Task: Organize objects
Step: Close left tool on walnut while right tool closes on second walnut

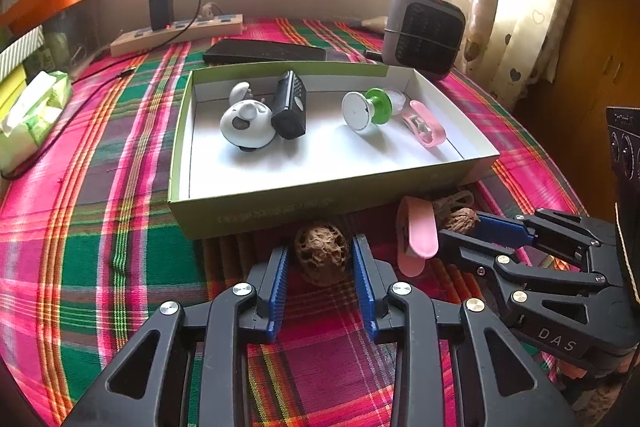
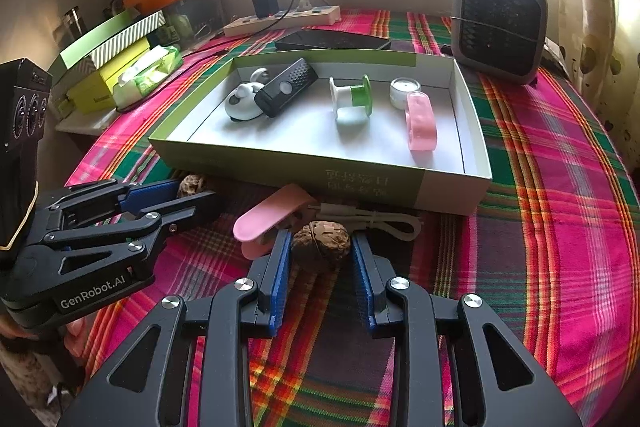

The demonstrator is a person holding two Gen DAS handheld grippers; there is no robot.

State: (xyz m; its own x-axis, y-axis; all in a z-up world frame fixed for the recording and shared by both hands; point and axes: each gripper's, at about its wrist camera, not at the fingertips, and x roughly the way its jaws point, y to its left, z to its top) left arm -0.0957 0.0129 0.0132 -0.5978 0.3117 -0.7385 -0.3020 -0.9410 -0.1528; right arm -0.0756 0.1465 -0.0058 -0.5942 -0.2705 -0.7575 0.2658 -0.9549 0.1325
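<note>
A green open box [image 1: 256, 215] [image 2: 280, 167] on the plaid cloth holds a white round toy [image 1: 246, 123], a black device [image 1: 290, 105], a green-and-white spool [image 1: 366, 109] and a pink clip [image 1: 426, 125]. In front of it lie two walnuts, a second pink clip [image 1: 418, 237] [image 2: 272, 219] and a white cable [image 2: 380, 221]. My left gripper [image 1: 320, 259] is open, its fingers around one walnut [image 1: 322, 253], a small gap on each side. My right gripper [image 2: 320, 247] is open around the other walnut [image 2: 320, 245], also seen in the left wrist view [image 1: 460, 221].
A grey heater [image 2: 498, 25] stands behind the box at the right. A black phone [image 1: 264, 51] and a power strip [image 1: 176, 35] lie behind it. A tissue pack [image 1: 36, 111] and stacked boxes [image 2: 112, 67] sit at the left. A curtain [image 1: 520, 7] hangs at the right.
</note>
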